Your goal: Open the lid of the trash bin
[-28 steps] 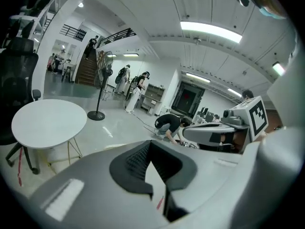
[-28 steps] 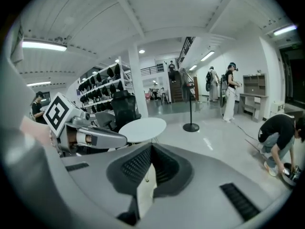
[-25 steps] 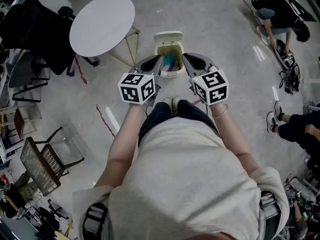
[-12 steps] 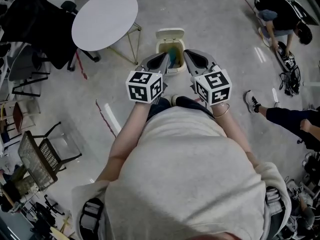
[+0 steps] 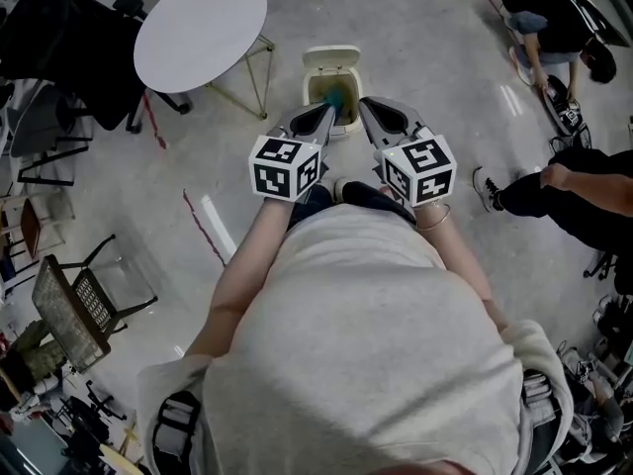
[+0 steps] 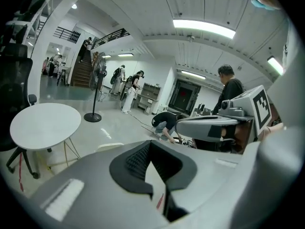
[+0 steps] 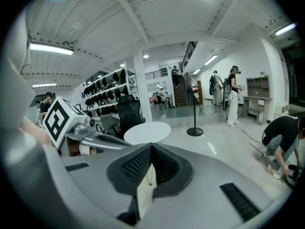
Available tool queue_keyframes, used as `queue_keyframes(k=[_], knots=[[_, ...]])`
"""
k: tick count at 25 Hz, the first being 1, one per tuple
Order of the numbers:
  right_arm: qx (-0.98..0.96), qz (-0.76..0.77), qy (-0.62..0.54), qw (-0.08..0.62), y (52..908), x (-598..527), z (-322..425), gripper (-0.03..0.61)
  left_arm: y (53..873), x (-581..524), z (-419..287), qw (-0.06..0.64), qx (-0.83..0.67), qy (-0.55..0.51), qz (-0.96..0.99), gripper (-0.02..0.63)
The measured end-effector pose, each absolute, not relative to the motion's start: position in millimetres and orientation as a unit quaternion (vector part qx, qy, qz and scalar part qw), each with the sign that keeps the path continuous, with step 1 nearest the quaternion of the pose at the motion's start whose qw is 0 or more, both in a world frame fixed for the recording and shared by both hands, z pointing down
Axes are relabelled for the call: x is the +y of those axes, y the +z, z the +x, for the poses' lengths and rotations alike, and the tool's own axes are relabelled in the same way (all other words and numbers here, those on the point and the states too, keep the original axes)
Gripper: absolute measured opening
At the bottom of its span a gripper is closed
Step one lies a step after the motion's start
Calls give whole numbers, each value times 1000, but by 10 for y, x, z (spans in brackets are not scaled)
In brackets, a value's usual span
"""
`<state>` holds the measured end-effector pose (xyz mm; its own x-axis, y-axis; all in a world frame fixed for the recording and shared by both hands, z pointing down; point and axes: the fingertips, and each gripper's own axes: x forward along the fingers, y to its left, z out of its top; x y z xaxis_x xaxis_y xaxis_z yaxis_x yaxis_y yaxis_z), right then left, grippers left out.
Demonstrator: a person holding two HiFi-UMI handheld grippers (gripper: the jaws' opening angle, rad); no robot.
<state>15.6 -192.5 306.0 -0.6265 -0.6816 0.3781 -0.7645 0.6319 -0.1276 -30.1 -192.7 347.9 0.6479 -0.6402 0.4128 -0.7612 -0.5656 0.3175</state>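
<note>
A small cream trash bin [image 5: 318,77] stands on the floor ahead of the person's feet. Its lid [image 5: 331,58] is tipped up and back, and something teal [image 5: 335,97] shows inside. My left gripper [image 5: 324,111] hangs just over the bin's near left rim and my right gripper [image 5: 365,104] over its near right rim. Both point forward, side by side. In the left gripper view my left gripper [image 6: 150,144] has its pads together with nothing between them. My right gripper [image 7: 151,148] is likewise shut and empty in its own view.
A round white table [image 5: 198,30] stands to the bin's left, with a black office chair [image 5: 59,57] beyond it. A wire chair [image 5: 74,310] is at lower left. One person crouches at far right [image 5: 549,23] and another leans in at right [image 5: 584,191].
Both grippers have stayed shut and edged slightly forward toward the bin. A person has stepped into view at the right. The bin's lid stays up.
</note>
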Motion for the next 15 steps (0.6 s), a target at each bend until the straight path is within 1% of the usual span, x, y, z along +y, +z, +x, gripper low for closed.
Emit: queue_keyframes(k=[7,15], knots=[[-884,419,146,148,2988,-1930,202,8,3408,-1906,-301,240,-399,122,877,9],[-882,416,152,163,3075,-1945,172,8,3449,-1892,-291,242,-396,121,877,9]])
